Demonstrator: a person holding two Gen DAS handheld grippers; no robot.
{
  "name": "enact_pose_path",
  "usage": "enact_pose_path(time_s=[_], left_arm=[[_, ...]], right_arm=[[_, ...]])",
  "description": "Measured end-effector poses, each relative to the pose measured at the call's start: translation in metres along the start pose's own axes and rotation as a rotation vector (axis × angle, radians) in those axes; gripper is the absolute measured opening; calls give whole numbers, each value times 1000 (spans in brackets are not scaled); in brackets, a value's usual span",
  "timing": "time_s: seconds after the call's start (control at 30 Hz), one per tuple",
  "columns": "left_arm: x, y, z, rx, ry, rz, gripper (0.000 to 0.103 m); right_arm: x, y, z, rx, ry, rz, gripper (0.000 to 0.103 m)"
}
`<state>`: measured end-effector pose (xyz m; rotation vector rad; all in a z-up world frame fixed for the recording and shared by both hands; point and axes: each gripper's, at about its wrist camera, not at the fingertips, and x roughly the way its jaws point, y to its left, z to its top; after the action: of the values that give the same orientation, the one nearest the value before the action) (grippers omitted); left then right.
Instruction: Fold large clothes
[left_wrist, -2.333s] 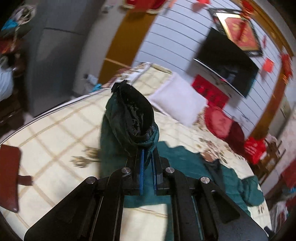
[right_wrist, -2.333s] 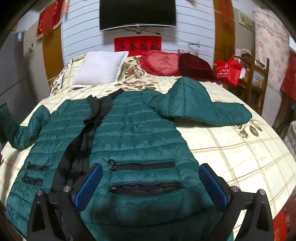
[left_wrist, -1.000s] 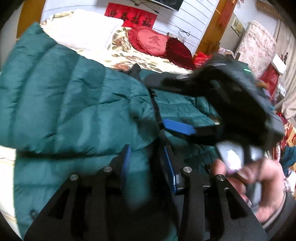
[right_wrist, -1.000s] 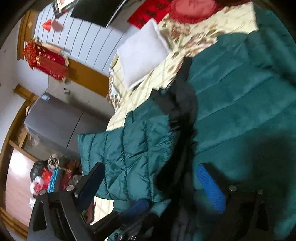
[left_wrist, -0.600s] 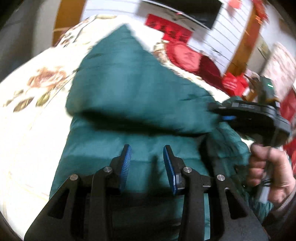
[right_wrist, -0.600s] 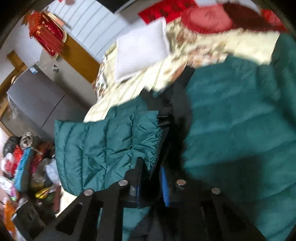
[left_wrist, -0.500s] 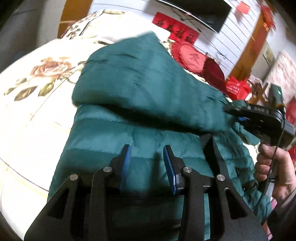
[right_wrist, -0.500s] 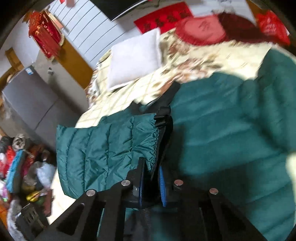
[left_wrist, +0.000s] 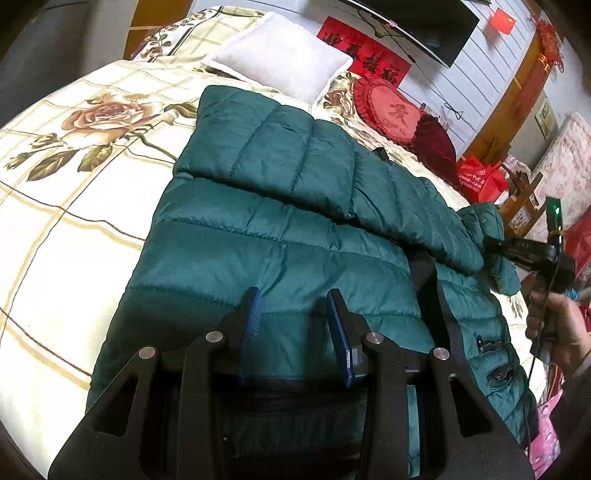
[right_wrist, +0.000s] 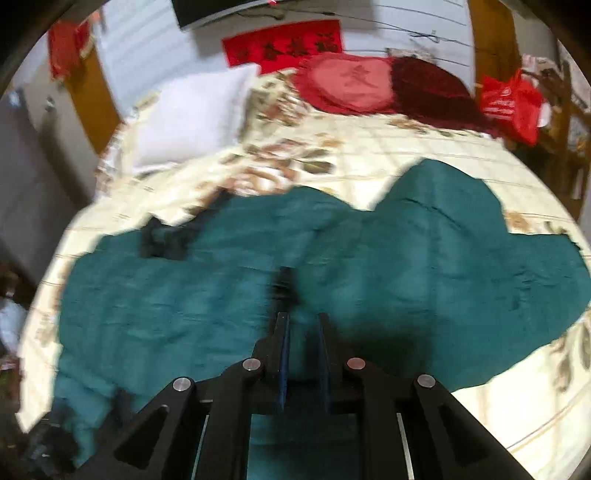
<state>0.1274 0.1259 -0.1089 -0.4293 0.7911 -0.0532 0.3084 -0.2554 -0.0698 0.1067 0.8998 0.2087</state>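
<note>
A dark green padded jacket lies spread on the bed. One sleeve is folded across its body, running from upper left to right. My left gripper hovers low over the jacket's lower body, its blue pads apart with nothing between them. My right gripper, held by a hand, is shut on that sleeve's cuff at the jacket's right side. The right wrist view is blurred: the right gripper pinches green fabric with a black trim, and the jacket spreads beyond it.
The bed sheet is cream with a check and rose print. A white pillow and a red heart cushion lie at the head. A red bag and wooden furniture stand off the bed's right side.
The right gripper shut on the sleeve cuff beside the left gripper and carried it rightward across the jacket. The left gripper, no longer holding the sleeve, settled over the jacket's body.
</note>
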Motion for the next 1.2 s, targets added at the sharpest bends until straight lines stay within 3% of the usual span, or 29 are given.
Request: enact_pose_path(time_s=[0.07,0.17,0.27,0.47,0.63,0.7,0.83,0.93,0.97,1.03,1.2], left_arm=[[1,0,1,0,1,1,35],[1,1,1,-4,2,-3,35],[1,4,1,-15,2,-17,35],[0,5,1,-19,0,-22,35],[0,5,1,-27,1,-29,35],[0,5,1,-23,1,-24,35],[1,5,1,-24,2,-25,35],[1,4,2,-25,2,-26,36],[1,5,1,-25,2,-25,36],[1,5,1,-27,2,-28,35],[1,5,1,-28,2,-31,35]], right_arm=[[-2,-16,-4,18,-17,-16,13],[-15,-11,-5,55,-82,101,13],[-9,-6,-12,101,-30,228,13],[13,-9,-40,221,38,309,24],[14,-9,-46,313,8,406,59],[12,-12,-45,343,-1,405,66],[20,-5,-45,300,39,264,66],[24,10,-50,228,50,293,65],[21,18,-51,187,39,331,61],[15,25,-50,143,3,372,30],[1,2,-37,182,-50,291,21]])
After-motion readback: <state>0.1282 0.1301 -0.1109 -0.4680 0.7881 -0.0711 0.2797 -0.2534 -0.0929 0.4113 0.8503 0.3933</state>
